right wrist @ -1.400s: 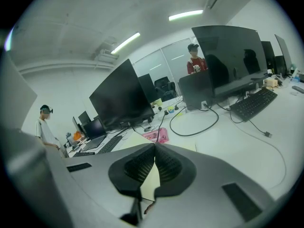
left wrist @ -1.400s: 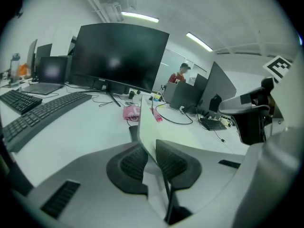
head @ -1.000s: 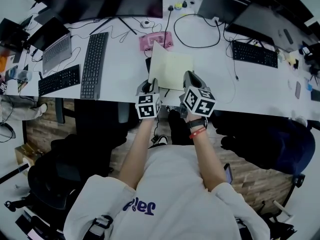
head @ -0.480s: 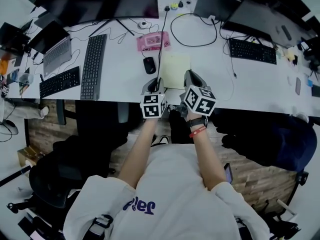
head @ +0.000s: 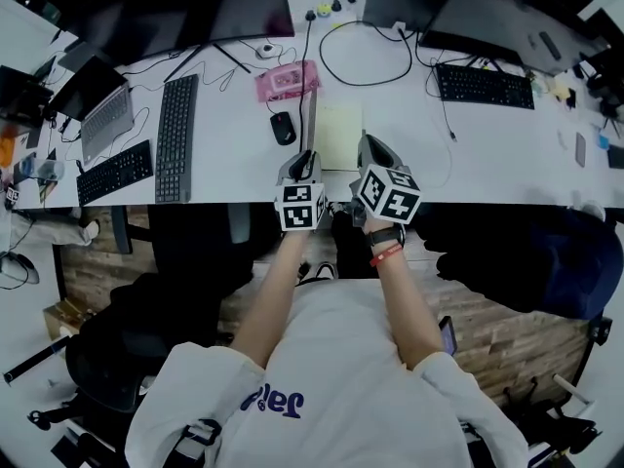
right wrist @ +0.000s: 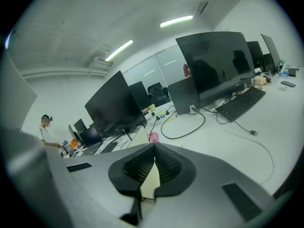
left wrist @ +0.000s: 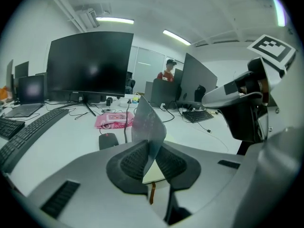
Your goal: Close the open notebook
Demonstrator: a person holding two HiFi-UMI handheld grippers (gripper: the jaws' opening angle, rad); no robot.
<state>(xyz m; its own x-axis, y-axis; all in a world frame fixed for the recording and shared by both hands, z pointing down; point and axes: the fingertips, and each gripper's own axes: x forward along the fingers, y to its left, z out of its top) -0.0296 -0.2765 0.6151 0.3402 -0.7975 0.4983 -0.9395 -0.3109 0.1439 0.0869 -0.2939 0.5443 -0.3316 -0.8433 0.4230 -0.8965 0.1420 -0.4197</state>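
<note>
At the near edge of the worktop point(head: 234, 144), the notebook point(head: 341, 136) lies just beyond both grippers, its long axis running near to far. Its cover point(left wrist: 148, 125) stands upright along the left side, so it has to fall rightward onto the cream page. The left gripper point(left wrist: 153, 152) is the nearer one. Its fingers are narrow, pinching the cover's near edge and just starting to open. The right gripper point(right wrist: 154, 148) sits by the near right corner, fingertips together, gripping nothing that I can see.
</note>
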